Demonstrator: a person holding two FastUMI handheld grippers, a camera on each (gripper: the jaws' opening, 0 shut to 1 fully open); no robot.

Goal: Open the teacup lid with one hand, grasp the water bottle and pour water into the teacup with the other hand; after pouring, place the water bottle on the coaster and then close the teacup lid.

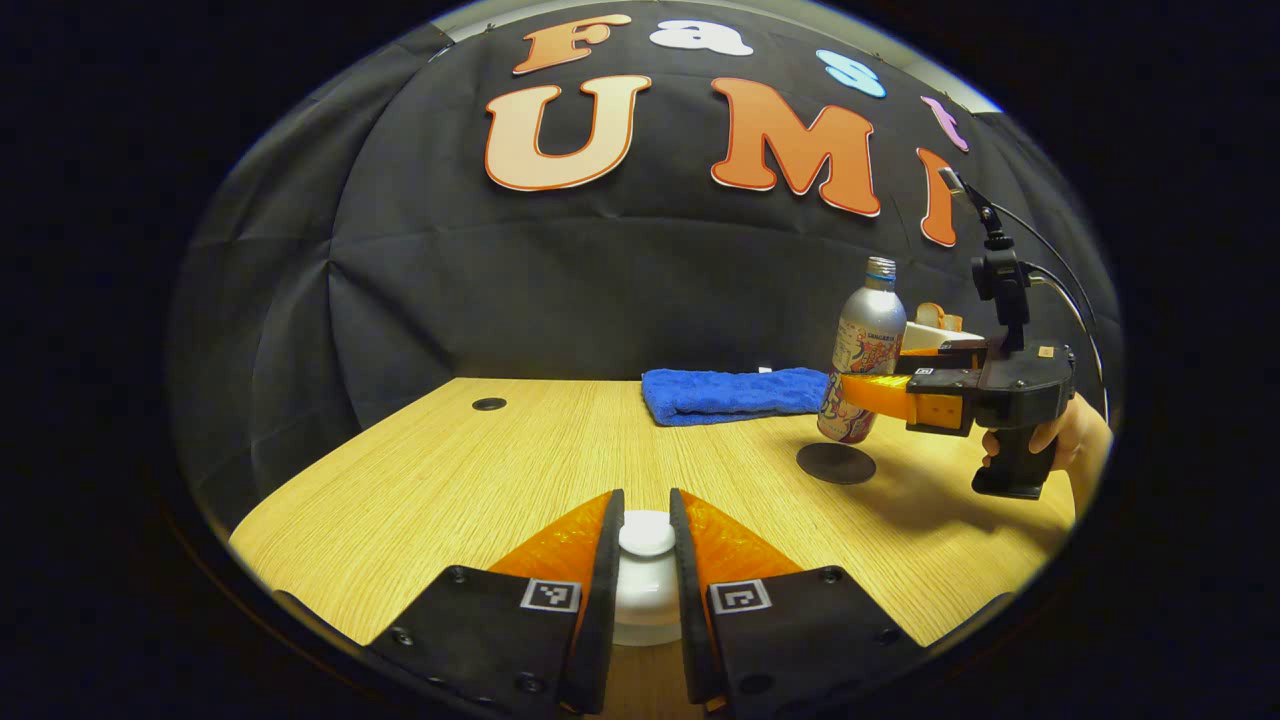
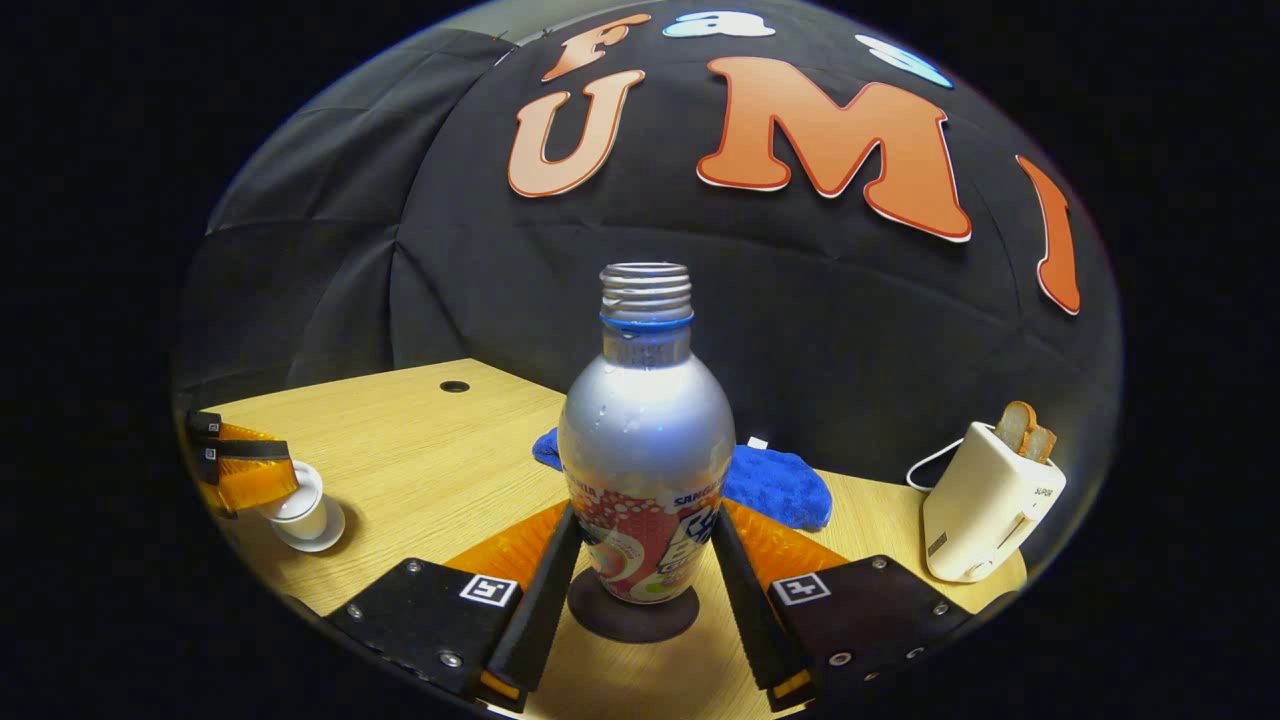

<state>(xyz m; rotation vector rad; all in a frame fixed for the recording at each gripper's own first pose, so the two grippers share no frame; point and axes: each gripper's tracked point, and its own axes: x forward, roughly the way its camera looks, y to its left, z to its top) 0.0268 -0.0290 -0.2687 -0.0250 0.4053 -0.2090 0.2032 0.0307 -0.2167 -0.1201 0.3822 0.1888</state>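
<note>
Your left gripper (image 1: 646,560) had its jaws narrowed around the round white knob of the teacup lid (image 1: 646,535), one finger on each side of it, though whether both pressed on it I could not tell; the white ceramic teacup (image 2: 300,512) sat on its white saucer (image 2: 318,535) near the front left corner of the light wooden surface (image 1: 450,470), and in the right gripper view the lid looked to be on the cup. Your right gripper (image 2: 640,560) held the silver aluminium water bottle (image 2: 645,440) with the printed label and open threaded neck, both fingers pressed against its lower body. In the right gripper view the bottle stood upright over the round dark coaster (image 2: 632,615); in the left gripper view its base looked raised just behind the coaster, so I could not tell whether it touched. In the left gripper view your hand (image 1: 1070,440) gripped the black handle of the right gripper toward the right edge of the surface. A folded blue towel (image 1: 735,392) lay along the back edge, behind the bottle. A white toaster (image 2: 985,515) with slices of bread in its slot stood tilted in the picture at the right edge, its white cord trailing behind. A small dark round hole (image 1: 489,404) sat near the back left corner of the surface.
</note>
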